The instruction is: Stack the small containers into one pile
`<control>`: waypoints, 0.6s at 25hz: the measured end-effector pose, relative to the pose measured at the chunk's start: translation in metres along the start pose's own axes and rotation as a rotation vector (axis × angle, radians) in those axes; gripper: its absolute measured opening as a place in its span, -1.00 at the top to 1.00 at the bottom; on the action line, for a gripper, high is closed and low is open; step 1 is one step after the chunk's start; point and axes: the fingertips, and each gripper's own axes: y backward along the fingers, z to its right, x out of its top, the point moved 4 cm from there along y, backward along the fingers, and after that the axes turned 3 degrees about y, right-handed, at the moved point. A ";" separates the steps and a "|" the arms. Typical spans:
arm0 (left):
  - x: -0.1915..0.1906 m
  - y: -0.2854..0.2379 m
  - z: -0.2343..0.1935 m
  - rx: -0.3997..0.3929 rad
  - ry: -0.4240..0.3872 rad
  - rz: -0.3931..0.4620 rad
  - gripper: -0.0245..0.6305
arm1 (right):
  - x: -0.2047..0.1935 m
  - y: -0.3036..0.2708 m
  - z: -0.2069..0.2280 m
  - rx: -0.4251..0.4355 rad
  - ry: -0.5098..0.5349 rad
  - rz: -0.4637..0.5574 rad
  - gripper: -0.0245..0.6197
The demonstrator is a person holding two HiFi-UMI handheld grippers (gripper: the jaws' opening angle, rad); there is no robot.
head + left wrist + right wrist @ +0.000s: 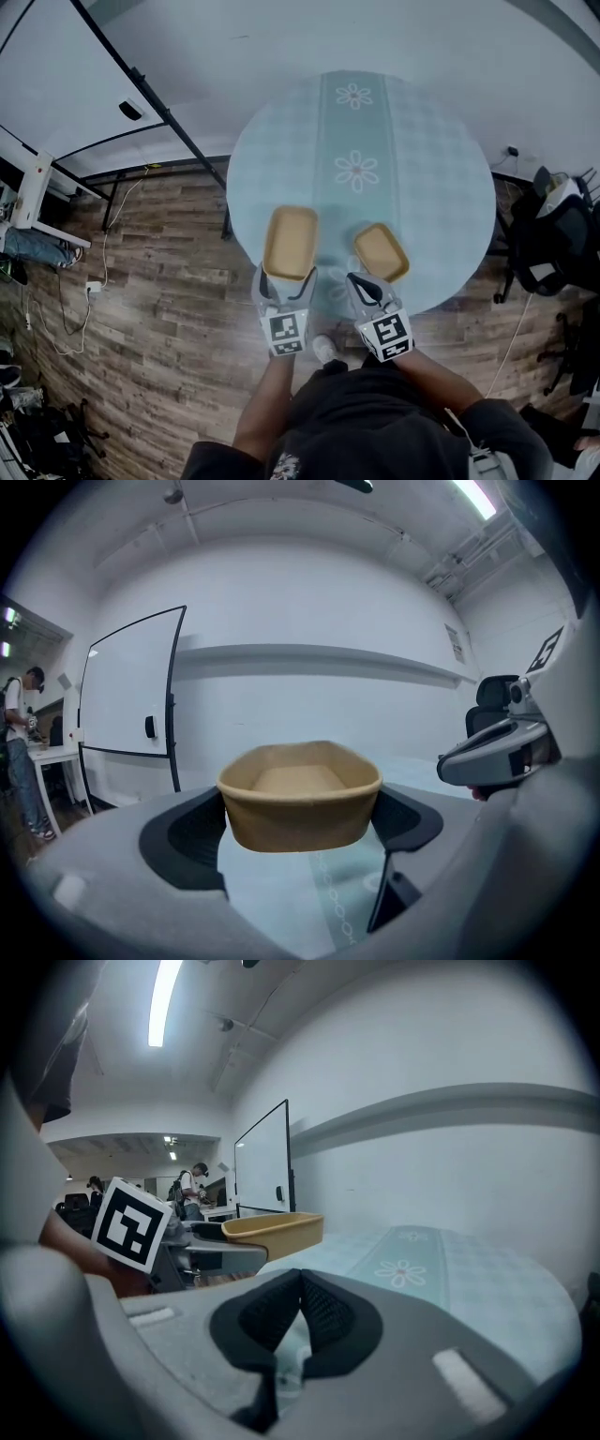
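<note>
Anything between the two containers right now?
Nothing. In the head view only bare tablecloth shows between the left container and the right container.

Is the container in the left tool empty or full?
Empty. The left gripper view looks into the container and shows only its bare floor.

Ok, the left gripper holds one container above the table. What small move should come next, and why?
Probably shift the left gripper rightward until the held container hangs over the other container, which seems to lie on the table by the shut right gripper; they are side by side, unstacked.
</note>
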 end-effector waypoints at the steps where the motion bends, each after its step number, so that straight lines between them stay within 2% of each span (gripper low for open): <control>1: 0.005 0.002 0.000 -0.003 0.000 0.005 -0.59 | 0.003 0.001 0.001 -0.006 -0.002 0.005 0.92; 15: 0.076 0.027 0.007 -0.069 -0.042 0.158 -0.59 | 0.061 0.018 0.010 -0.103 0.019 0.121 0.92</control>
